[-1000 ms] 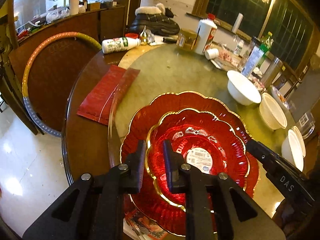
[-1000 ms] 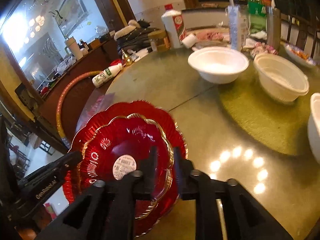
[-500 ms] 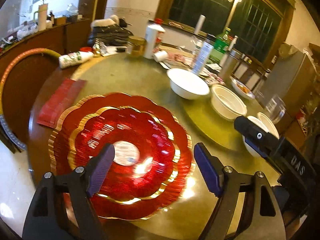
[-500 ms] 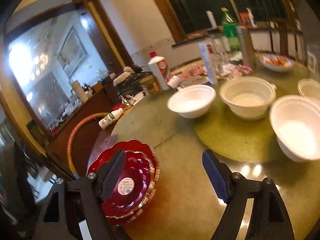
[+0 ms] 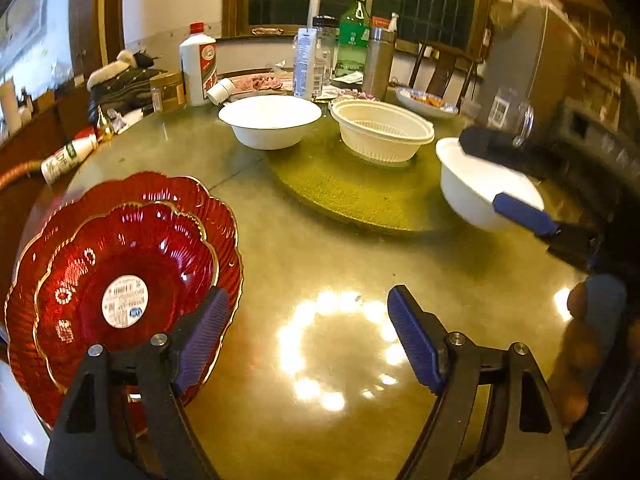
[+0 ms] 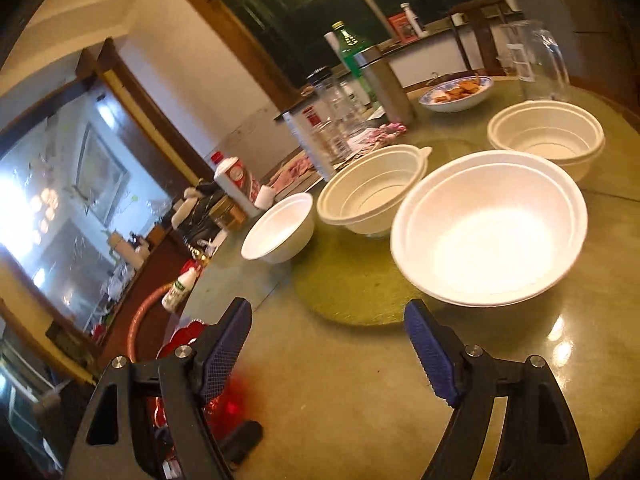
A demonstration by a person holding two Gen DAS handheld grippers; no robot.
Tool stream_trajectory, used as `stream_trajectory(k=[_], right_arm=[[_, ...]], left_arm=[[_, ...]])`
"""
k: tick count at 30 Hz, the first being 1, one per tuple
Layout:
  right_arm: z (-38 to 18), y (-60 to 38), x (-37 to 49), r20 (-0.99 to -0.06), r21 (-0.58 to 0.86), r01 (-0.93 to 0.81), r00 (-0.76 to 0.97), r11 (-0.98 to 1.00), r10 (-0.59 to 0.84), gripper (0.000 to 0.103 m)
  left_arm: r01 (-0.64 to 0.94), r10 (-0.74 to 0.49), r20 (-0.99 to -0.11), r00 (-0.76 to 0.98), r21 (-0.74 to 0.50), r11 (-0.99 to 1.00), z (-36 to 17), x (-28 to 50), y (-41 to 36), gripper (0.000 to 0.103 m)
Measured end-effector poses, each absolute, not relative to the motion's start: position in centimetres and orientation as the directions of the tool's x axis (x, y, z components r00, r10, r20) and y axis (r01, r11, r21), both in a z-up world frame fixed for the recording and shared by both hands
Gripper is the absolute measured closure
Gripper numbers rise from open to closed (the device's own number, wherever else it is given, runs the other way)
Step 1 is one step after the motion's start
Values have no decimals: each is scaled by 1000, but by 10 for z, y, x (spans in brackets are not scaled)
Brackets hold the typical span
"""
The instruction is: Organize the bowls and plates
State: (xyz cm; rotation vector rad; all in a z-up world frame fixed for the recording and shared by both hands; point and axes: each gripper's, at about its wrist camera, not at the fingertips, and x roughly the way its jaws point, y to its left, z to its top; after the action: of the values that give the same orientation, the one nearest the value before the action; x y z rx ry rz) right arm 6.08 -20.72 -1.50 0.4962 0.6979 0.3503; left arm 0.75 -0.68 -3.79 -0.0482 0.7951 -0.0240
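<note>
Red plates (image 5: 120, 280) sit nested at the desk (image 5: 320, 240) edge, so both the left hand-held gripper (image 5: 308, 344) and right hand-held gripper (image 6: 328, 352) gape wide and empty, facing the white bowls (image 6: 488, 228), likely next.

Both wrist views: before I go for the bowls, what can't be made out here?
- Red plates: left wrist view, near edge hidden behind the left gripper's fingers; right wrist view, only a blurred red patch.
- Nearest white bowl: left wrist view, far rim covered by the right gripper.
- Dish of food: contents too small.
</note>
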Motion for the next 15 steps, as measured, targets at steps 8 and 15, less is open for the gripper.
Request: stream_trajectory(k=[8, 15], right_arm=[[-10, -194, 97, -552, 640, -202, 550, 741, 627, 21], [-14, -152, 170, -637, 655, -129, 437, 745, 636, 23]], left_arm=[[-128, -77, -740, 668, -216, 968, 13, 73, 46, 21], [-290, -61, -824, 563, -266, 920, 21, 178, 113, 21]])
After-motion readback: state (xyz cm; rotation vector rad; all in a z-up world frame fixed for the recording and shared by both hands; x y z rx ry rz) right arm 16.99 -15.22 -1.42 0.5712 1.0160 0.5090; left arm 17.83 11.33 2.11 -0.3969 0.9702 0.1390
